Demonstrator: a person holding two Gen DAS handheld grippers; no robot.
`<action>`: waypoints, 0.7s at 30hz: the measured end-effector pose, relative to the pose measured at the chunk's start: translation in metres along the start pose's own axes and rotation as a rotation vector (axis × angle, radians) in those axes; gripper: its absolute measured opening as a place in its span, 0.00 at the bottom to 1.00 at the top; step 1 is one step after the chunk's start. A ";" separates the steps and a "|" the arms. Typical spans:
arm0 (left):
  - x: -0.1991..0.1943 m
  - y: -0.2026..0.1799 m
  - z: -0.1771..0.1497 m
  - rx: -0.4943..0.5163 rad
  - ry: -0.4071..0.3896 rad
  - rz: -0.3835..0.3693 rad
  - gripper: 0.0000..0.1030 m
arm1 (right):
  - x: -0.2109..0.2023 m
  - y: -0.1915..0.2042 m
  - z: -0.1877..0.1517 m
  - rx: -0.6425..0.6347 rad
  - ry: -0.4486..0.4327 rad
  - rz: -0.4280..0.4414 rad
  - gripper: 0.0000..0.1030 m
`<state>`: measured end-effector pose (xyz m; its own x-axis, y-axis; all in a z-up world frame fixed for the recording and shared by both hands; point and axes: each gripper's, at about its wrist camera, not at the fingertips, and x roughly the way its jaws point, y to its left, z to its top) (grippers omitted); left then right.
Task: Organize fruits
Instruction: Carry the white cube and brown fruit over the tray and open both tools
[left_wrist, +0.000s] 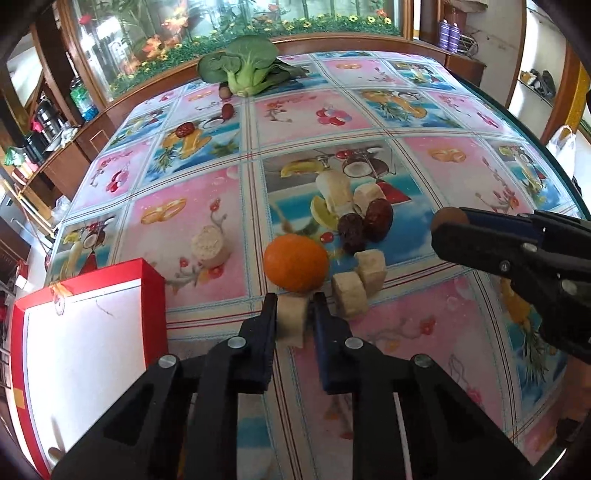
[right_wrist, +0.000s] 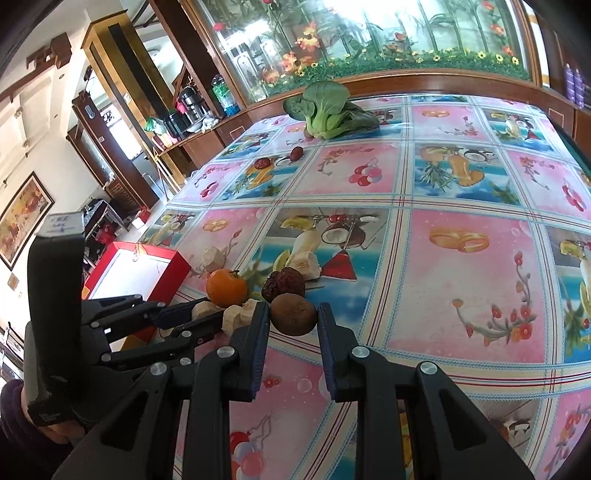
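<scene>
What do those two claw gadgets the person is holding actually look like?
Both are black plastic. The left gripper and right gripper each have two flat fingers lined with dark blue pads, joined by linkage bars with silver rivets. The left one has a tall black handle; a dark purple sleeve shows beside it.

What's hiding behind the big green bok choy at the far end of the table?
A small brownish round fruit peeks out beside the bok choy, touching its stem. Whatever lies behind the leaves is covered.

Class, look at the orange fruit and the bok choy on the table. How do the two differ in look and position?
The orange fruit is round, smooth and orange; the bok choy is leafy and green. The orange fruit sits near the grippers among pale chunks; the bok choy lies at the table's far edge. Both rest on the patterned tablecloth.
</scene>
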<state>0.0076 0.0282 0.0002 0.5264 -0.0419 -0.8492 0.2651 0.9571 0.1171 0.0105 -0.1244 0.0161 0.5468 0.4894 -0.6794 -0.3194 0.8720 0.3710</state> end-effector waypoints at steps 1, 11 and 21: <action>-0.001 0.002 -0.001 -0.011 -0.001 0.003 0.20 | 0.000 0.000 0.000 0.001 -0.003 -0.002 0.24; -0.045 0.020 -0.019 -0.117 -0.096 0.072 0.20 | -0.005 -0.005 0.001 0.014 -0.044 -0.005 0.24; -0.111 0.047 -0.043 -0.186 -0.249 0.161 0.20 | -0.003 -0.014 -0.003 0.033 -0.087 -0.065 0.24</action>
<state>-0.0737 0.0898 0.0780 0.7363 0.0669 -0.6733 0.0235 0.9920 0.1242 0.0111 -0.1379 0.0114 0.6308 0.4303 -0.6457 -0.2568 0.9010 0.3496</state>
